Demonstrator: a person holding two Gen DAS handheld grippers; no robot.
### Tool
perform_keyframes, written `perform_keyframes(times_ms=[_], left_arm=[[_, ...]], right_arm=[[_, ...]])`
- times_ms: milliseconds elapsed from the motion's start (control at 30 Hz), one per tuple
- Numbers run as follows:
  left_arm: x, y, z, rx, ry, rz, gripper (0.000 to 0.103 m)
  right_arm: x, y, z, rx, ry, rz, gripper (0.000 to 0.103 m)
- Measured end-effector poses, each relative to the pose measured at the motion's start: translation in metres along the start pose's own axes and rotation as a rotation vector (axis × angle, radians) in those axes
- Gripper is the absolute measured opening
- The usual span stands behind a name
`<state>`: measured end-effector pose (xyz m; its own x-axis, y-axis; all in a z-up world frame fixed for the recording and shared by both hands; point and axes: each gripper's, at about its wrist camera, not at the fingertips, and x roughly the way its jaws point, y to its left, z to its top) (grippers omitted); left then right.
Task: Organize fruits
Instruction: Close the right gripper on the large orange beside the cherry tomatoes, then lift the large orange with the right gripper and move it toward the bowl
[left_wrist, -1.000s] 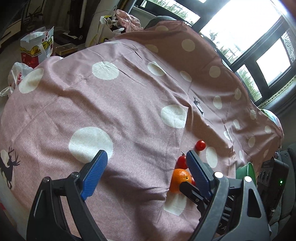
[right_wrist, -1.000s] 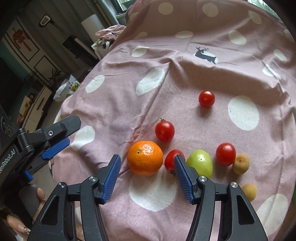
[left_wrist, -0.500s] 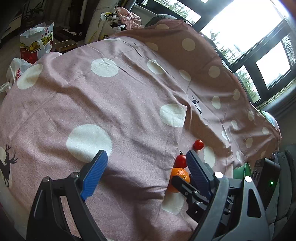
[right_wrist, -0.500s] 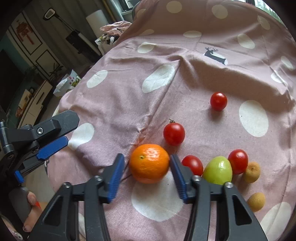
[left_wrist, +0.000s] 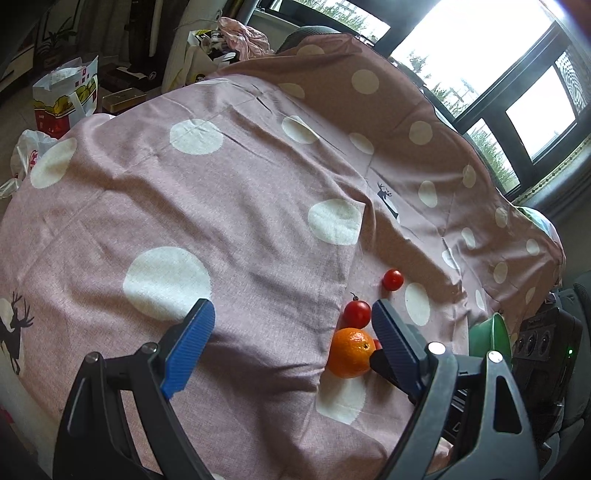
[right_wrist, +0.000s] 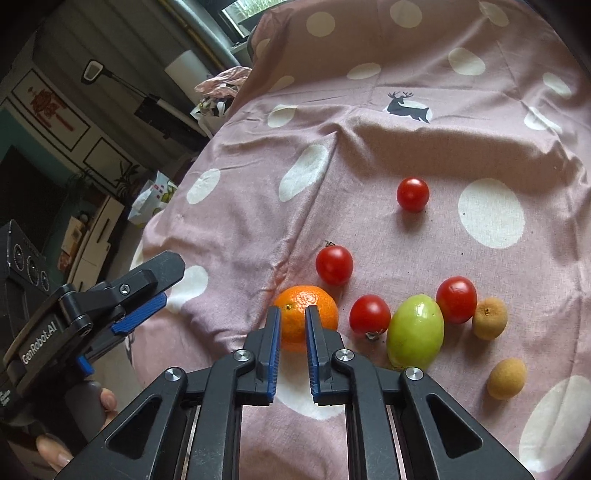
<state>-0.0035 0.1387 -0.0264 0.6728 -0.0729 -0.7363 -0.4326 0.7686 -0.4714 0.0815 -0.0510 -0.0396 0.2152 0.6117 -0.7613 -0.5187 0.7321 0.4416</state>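
My left gripper (left_wrist: 288, 332) hangs wide open, nothing between its jaws, over bare pink spotted cloth (left_wrist: 240, 206). Right gripper (right_wrist: 293, 317): jaws drawn nearly together at the near side of the orange (right_wrist: 308, 312); I can't tell whether the pads grip it. Orange rests on the cloth, cherry tomatoes (right_wrist: 334, 264) just behind and right, then green fruit (right_wrist: 415, 336), two small brown fruits (right_wrist: 489, 323).
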Motion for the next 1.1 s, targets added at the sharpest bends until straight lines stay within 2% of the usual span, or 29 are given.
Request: perform_keyframes(times_ms=[100,300,333,367,433,567,700,767,933,1100], left_arm=[[0.002,0.0,0.0,-0.001,0.007,0.007,0.086],[0.002,0.0,0.0,0.002,0.011,0.011,0.086],[0.002,0.0,0.0,0.001,0.011,0.012,0.086],[0.002,0.0,0.0,0.0,0.012,0.014,0.086],[0.003,0.001,-0.001,-0.005,0.015,0.016,0.086],[0.003,0.0,-0.001,0.002,0.018,0.013,0.086],[0.003,0.0,-0.002,0.001,0.02,0.014,0.086],[0.002,0.0,-0.002,-0.004,0.022,0.015,0.086],[0.001,-0.007,-0.004,0.025,0.018,0.008,0.086],[0.004,-0.021,-0.009,0.07,0.024,0.01,0.086]], right_arm=[[0.003,0.004,0.0,-0.014,0.015,0.021,0.018],[0.004,0.006,0.005,-0.029,-0.007,-0.016,0.025],[0.003,0.004,0.006,-0.028,-0.01,-0.031,0.032],[0.004,0.003,0.006,-0.024,-0.009,-0.055,0.045],[0.005,-0.001,0.006,-0.018,-0.014,-0.083,0.056],[0.017,0.0,0.005,-0.033,0.009,-0.077,0.056],[0.033,0.004,0.001,-0.053,0.03,-0.107,0.056],[0.037,0.0,-0.001,-0.028,0.033,-0.099,0.049],[0.025,-0.007,-0.005,0.016,0.004,-0.072,0.048],[-0.015,-0.018,-0.017,0.061,-0.03,-0.045,0.048]])
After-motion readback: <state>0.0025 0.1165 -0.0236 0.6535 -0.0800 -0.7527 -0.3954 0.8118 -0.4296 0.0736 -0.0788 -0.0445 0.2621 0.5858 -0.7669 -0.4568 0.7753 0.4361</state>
